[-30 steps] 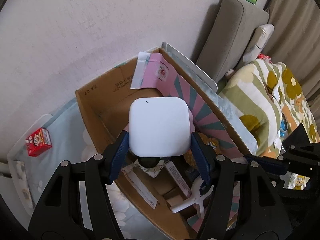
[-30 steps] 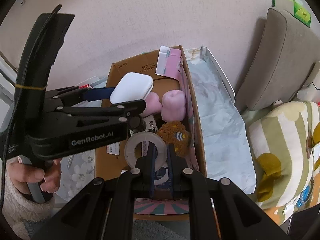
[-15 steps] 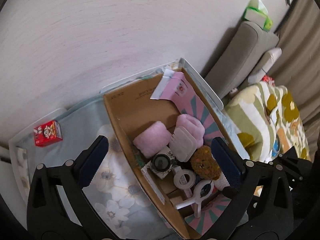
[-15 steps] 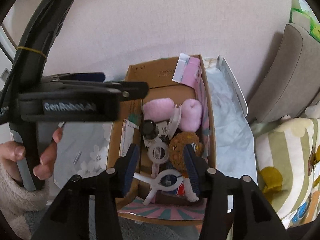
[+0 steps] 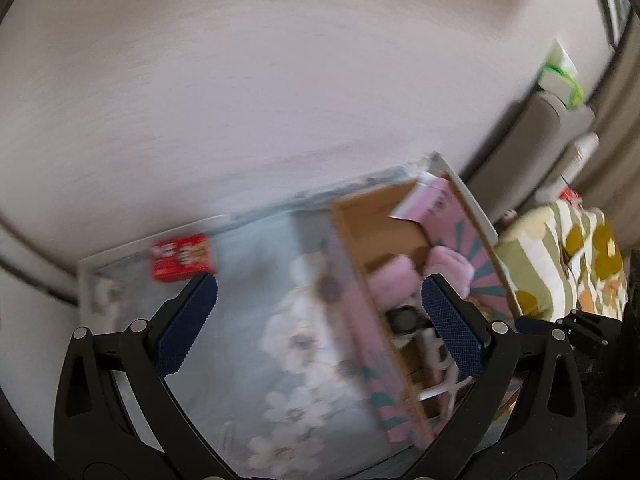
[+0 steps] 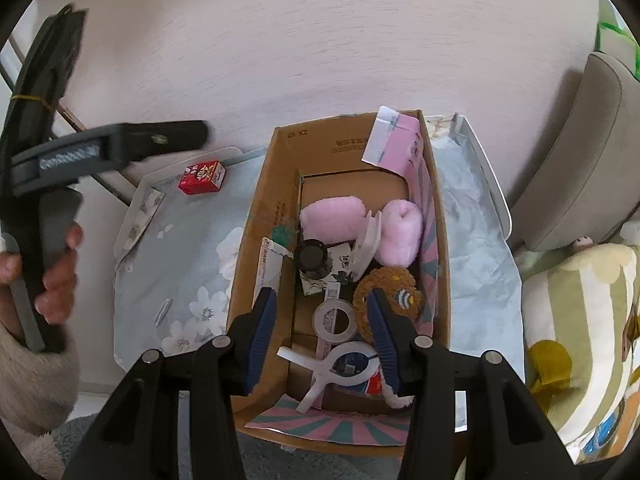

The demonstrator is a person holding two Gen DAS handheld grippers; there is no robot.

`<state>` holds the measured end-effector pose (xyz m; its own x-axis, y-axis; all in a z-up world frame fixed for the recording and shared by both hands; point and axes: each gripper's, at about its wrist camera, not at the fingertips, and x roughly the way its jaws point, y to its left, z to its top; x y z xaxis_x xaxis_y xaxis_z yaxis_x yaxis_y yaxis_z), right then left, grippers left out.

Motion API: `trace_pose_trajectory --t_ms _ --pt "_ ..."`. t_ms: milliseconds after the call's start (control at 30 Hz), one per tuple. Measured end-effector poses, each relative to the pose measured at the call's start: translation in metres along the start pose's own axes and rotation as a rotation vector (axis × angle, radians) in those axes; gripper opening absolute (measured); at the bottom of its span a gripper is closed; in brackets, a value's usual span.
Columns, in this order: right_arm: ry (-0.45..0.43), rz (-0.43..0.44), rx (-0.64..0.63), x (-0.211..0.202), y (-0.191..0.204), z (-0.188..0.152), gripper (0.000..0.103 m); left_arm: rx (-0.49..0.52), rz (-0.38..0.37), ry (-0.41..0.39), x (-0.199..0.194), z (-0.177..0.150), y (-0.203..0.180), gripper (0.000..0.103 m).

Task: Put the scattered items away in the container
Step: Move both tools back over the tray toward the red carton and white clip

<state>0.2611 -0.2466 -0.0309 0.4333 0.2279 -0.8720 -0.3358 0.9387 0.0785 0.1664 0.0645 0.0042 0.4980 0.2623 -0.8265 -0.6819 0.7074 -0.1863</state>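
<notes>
Left wrist view: smeared throughout; red box print unreadable, cardboard box contents reduced to pink and dark patches. My right tool covers part of the brown plush and the clip. My left tool is blurred, its fingertips indistinct; my sleeve is cropped.

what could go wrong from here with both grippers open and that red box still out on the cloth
1. The red box lies far from the cardboard box, near the tray's back edge; a hasty grab by the open left gripper could nudge it off.
2. The white square case stands on edge between the pink rolls; more drops could tip it.
3. The open right gripper hangs low over the tape roll and could snag it.
</notes>
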Motion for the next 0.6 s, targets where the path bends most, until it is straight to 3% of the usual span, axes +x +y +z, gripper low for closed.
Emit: trace_pose_trajectory --t_ms 267,600 --pt "-0.001 0.053 -0.060 0.008 0.014 0.018 0.043 -0.067 0.185 -0.018 -0.044 -0.026 0.070 0.102" --pt "-0.005 0.099 -0.247 0.021 0.062 0.058 0.043 -0.168 0.260 0.074 -0.044 -0.097 0.116 0.102"
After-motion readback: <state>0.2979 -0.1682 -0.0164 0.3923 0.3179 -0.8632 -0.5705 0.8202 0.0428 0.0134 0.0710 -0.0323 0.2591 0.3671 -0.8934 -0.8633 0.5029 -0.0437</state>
